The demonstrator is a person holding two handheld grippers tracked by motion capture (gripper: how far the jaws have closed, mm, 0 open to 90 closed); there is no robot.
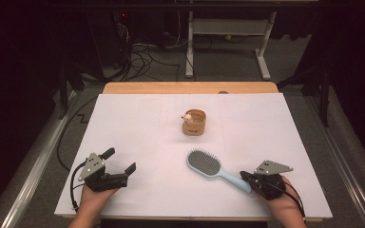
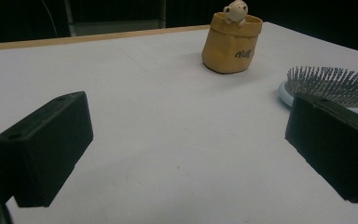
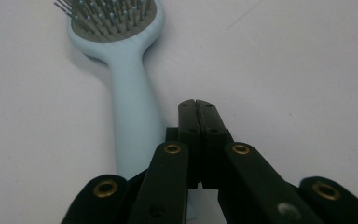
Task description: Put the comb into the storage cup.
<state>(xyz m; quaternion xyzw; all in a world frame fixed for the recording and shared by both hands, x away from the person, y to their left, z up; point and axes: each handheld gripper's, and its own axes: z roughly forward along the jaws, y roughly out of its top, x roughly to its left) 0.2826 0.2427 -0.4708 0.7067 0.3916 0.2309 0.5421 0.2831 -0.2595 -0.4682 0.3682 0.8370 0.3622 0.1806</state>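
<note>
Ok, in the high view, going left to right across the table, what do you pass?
Left claw → tan pouch-shaped cup with a small figure on its rim → light blue hairbrush → right claw.

Hairbrush (image 1: 210, 167) lies flat near worktop (image 1: 138, 118) front edge; right gripper (image 1: 245, 178) closed at handle end. Left gripper (image 1: 120, 161) spread, front-left corner. Tan pouch (image 1: 194, 122) mid-worktop.

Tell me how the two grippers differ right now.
The left gripper has its jaws spread wide with nothing between them; the right gripper has its jaws shut together, empty. The left gripper stands apart from the hairbrush; the right gripper sits beside the brush's handle. Both are black and hand-held, low over the white table.
</note>
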